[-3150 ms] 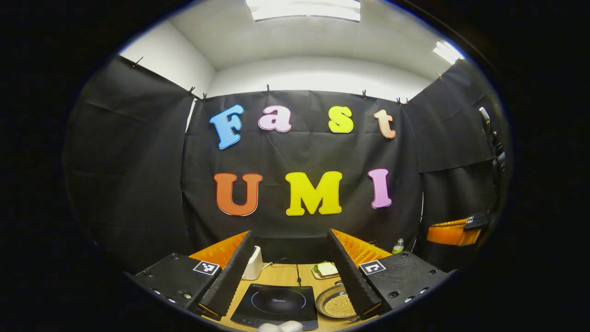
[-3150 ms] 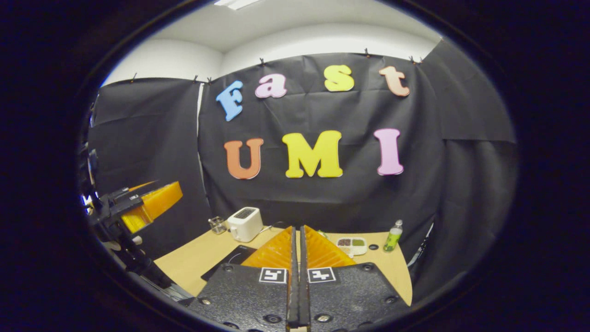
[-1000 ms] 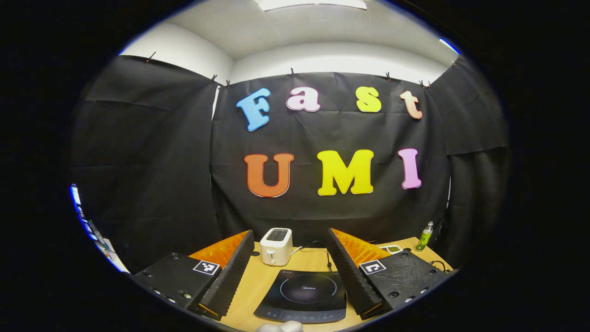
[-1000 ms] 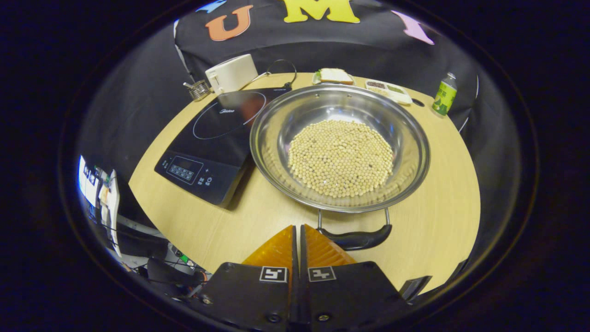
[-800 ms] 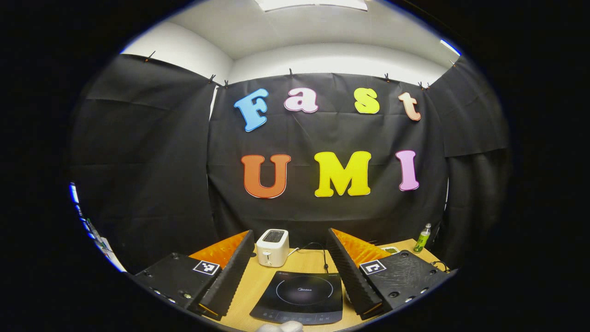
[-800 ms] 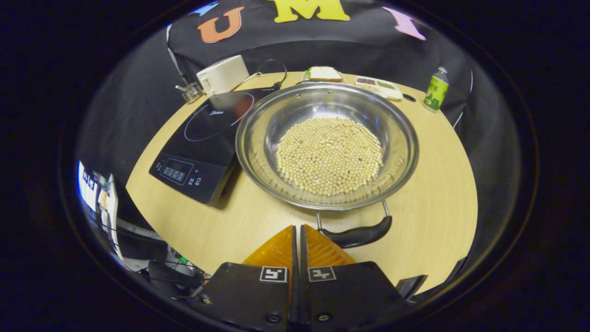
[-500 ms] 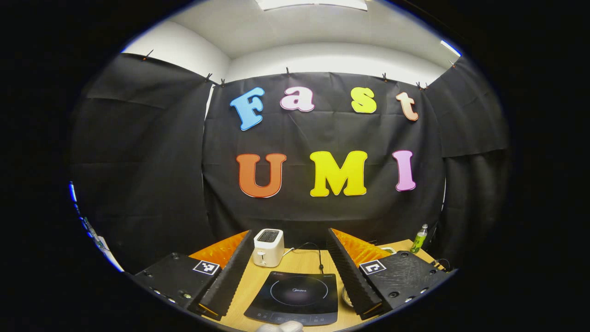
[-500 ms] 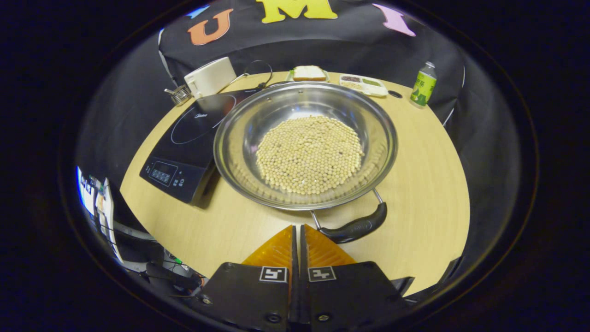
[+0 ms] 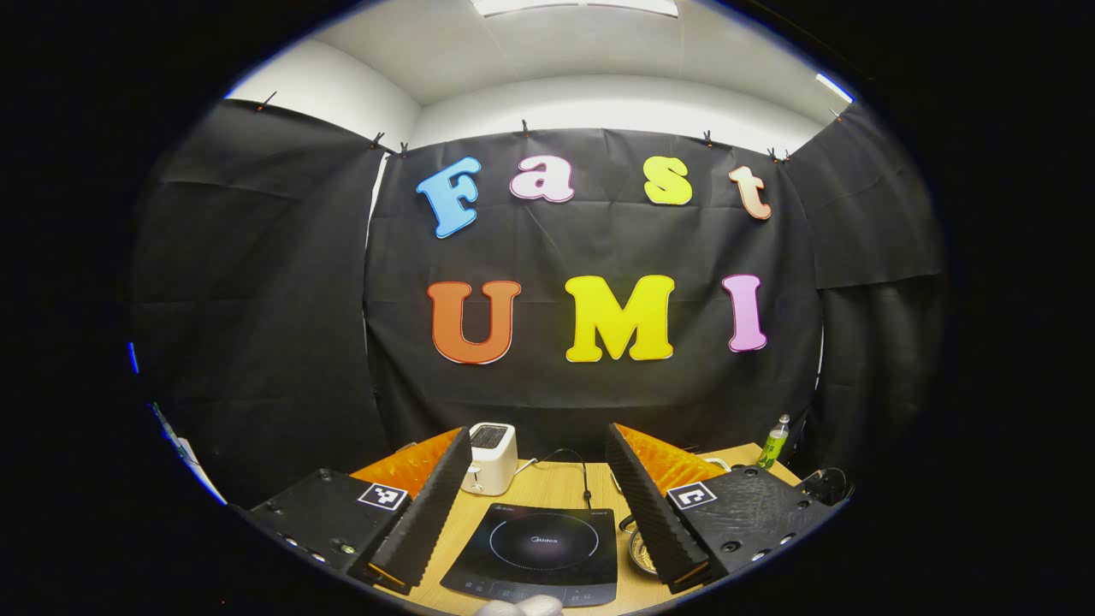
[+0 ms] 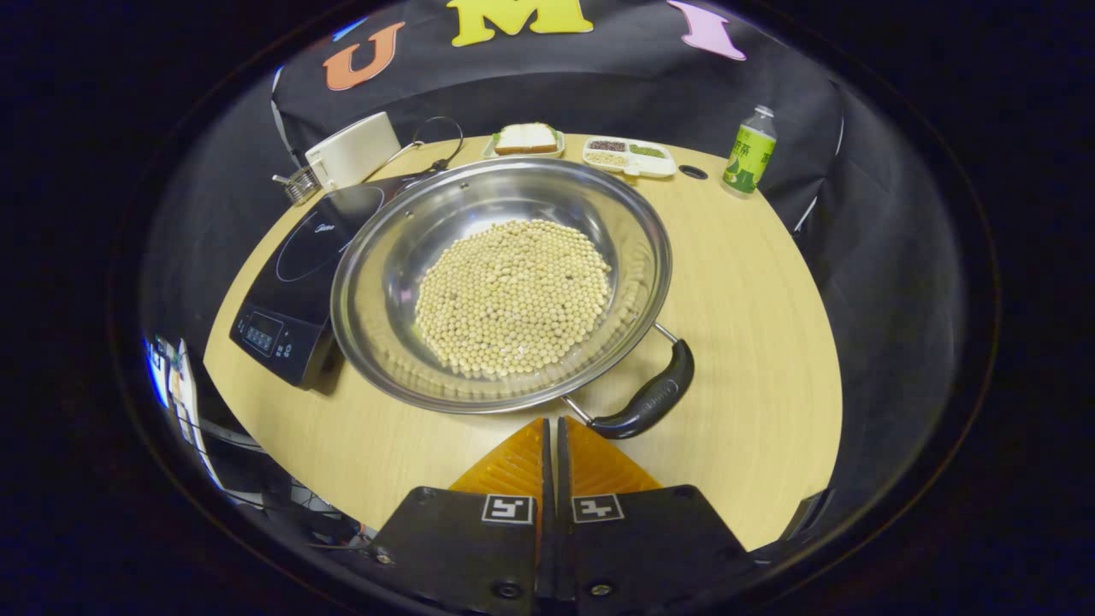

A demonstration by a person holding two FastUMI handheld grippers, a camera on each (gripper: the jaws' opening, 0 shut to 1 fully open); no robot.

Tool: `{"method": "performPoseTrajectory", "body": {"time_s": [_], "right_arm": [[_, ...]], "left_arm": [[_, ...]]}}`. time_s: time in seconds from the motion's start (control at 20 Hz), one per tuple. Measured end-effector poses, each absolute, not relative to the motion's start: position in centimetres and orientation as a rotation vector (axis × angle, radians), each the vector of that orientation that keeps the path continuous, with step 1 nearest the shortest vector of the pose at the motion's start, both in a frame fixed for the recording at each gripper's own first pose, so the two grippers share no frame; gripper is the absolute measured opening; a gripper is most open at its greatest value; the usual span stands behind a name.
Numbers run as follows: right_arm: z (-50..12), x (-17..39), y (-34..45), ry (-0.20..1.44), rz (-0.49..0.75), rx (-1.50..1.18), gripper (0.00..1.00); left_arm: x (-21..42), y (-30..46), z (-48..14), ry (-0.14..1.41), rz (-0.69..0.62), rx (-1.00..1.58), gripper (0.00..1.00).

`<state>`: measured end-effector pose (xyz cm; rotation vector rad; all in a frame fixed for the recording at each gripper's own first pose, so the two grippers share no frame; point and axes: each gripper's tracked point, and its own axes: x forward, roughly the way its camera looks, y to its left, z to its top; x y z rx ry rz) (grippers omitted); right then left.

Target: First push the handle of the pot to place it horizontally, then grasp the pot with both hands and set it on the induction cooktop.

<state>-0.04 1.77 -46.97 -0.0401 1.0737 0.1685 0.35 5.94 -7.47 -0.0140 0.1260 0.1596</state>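
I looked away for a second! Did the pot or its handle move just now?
Yes. In the right gripper view the pot turned: its handle swung from the near side round to the right, with the shut right hand-held gripper beside its end. The left hand-held gripper stayed open and empty. The pot still sits on the table beside the cooktop, beans inside.

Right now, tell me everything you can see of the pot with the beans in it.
The pot is a wide, shallow pan of shiny metal, upright on the wooden table. A layer of pale round beans covers its bottom. One dark handle on two wire struts sticks out at its near right, close to the right gripper, whose fingers are together; whether they touch it cannot be told. The rim's left side overlaps the induction cooktop in this view.
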Motion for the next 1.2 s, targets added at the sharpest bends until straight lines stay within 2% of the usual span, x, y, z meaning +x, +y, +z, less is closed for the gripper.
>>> {"method": "performPoseTrajectory", "body": {"time_s": [0.1, 0.15, 0.2, 0.3, 0.4, 0.55, 0.6, 0.75, 0.85, 0.9, 1.0, 1.05, 1.2], "right_arm": [[-47.0, 0.6, 1.1, 1.075, 0.167, -0.06, 0.04], [-47.1, 1.1, 0.7, 1.074, 0.165, -0.074, 0.0], [-47.1, 1.3, 0.3, 1.074, 0.166, -0.085, 0.04], [-46.9, 1.7, -0.7, 1.074, 0.161, -0.096, 0.0], [-46.9, 2.4, -1.5, 1.074, 0.155, -0.102, 0.04], [-47.0, 3.4, -2.7, 1.078, 0.155, -0.128, 0.03], [-46.9, 3.7, -3.1, 1.079, 0.159, -0.143, 0.0], [-46.8, 4.9, -4.3, 1.081, 0.164, -0.187, 0.04], [-46.8, 5.4, -4.9, 1.088, 0.176, -0.215, 0.04], [-46.8, 5.9, -5.3, 1.09, 0.184, -0.231, 0.0], [-46.8, 6.5, -5.9, 1.092, 0.198, -0.258, 0.03], [-46.7, 6.8, -6.2, 1.093, 0.204, -0.274, 0.0], [-46.7, 7.9, -7.0, 1.096, 0.232, -0.325, 0.0]], "left_arm": [[0.7, 5.6, -7.6, 0.131, 0.159, -0.018, 0.94], [0.8, 5.4, -7.6, 0.131, 0.161, -0.018, 0.94], [0.9, 5.3, -7.7, 0.132, 0.161, -0.017, 0.94], [1.1, 5.0, -7.8, 0.136, 0.165, -0.014, 0.94], [1.2, 4.7, -7.9, 0.142, 0.169, -0.012, 0.94], [1.2, 4.2, -8.3, 0.151, 0.177, -0.009, 0.94], [1.3, 4.1, -8.4, 0.154, 0.18, -0.01, 0.94], [1.5, 3.7, -8.6, 0.159, 0.194, -0.012, 0.94], [1.6, 3.5, -8.8, 0.166, 0.204, -0.017, 0.94], [1.6, 3.4, -8.9, 0.169, 0.21, -0.018, 0.94], [1.6, 3.4, -9.2, 0.174, 0.226, -0.015, 0.94], [1.7, 3.4, -9.4, 0.178, 0.234, -0.015, 0.94], [1.7, 3.3, -9.9, 0.187, 0.26, -0.018, 0.94]]}}
